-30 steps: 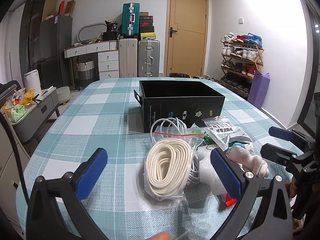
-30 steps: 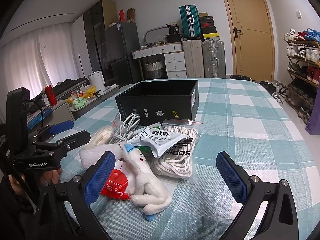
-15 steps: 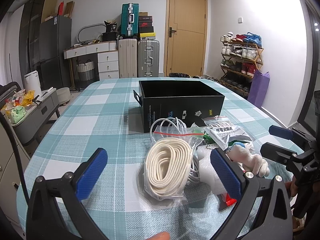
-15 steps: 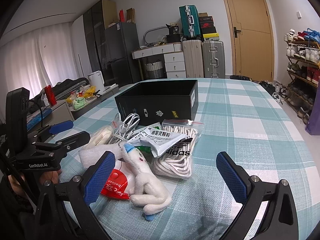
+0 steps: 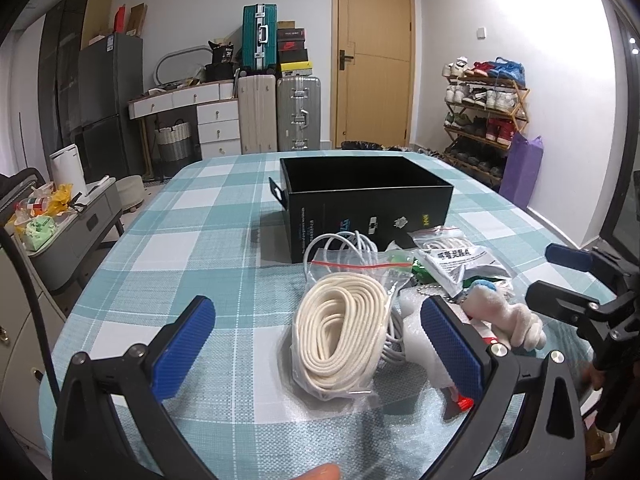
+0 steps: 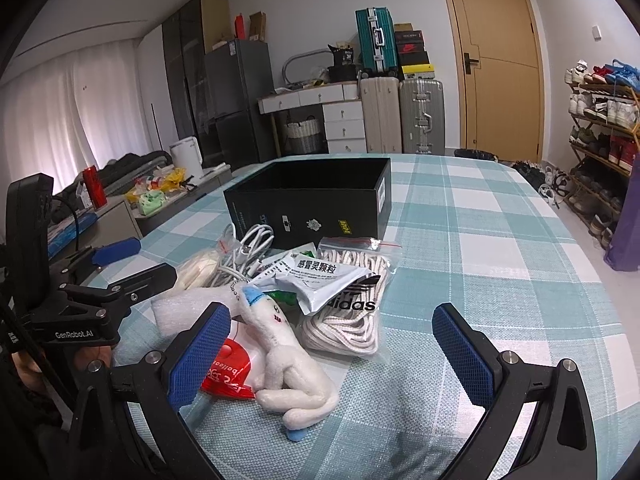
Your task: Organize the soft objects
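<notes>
Soft objects sit in one loose pile on the bench (image 5: 168, 240), just in front of the empty black box (image 5: 366, 200), and nothing about them has changed over the last second: both of your tools hover where they were, so no item has been started yet. Your left tool (image 5: 316, 344) is spread wide and holds nothing; the bagged cream cord coil (image 5: 340, 332) lies between its pads, so that looks like your easiest first pick. Your right tool (image 6: 340, 344) is equally wide and empty, with the white plush toy (image 6: 288, 364) just inside its left pad and the bagged rope (image 6: 352, 312) ahead. A white cable (image 6: 248, 248), a medicine sachet (image 6: 320, 280) and a red packet (image 6: 230, 368) are tangled into the heap, so lifting one piece may drag its neighbours along.
</notes>
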A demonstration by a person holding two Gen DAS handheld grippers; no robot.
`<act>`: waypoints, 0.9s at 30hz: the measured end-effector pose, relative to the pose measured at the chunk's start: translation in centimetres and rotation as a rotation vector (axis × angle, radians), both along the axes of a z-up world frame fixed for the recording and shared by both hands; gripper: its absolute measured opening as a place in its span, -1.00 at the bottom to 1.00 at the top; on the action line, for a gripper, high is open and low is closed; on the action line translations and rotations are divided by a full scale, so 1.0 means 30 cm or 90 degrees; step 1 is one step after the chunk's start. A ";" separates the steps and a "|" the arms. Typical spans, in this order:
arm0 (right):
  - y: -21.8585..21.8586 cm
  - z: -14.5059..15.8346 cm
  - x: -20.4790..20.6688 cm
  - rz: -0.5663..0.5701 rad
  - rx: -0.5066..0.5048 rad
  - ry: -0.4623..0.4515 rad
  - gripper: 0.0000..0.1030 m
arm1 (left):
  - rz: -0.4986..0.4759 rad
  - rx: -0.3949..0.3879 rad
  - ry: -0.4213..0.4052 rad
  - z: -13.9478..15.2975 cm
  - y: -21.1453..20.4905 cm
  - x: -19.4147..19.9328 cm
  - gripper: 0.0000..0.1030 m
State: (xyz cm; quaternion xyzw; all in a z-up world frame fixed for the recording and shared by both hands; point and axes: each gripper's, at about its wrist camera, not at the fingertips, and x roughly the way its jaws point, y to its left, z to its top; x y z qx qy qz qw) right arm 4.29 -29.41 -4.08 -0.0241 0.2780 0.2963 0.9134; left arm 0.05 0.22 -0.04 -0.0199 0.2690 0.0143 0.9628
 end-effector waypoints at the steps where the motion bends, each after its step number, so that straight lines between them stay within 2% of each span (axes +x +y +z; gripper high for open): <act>1: 0.001 0.003 0.000 -0.003 -0.007 0.000 0.99 | -0.001 0.002 -0.001 0.001 -0.001 -0.001 1.00; 10: 0.005 -0.004 0.007 0.003 -0.012 0.031 0.99 | -0.014 -0.006 0.011 0.015 0.021 0.014 1.00; 19: 0.014 -0.033 -0.010 -0.005 -0.023 0.053 0.99 | -0.015 0.029 0.034 0.002 0.017 0.025 1.00; 27: 0.025 -0.061 -0.008 -0.002 -0.030 0.073 0.93 | -0.025 -0.021 0.080 -0.026 0.056 0.052 1.00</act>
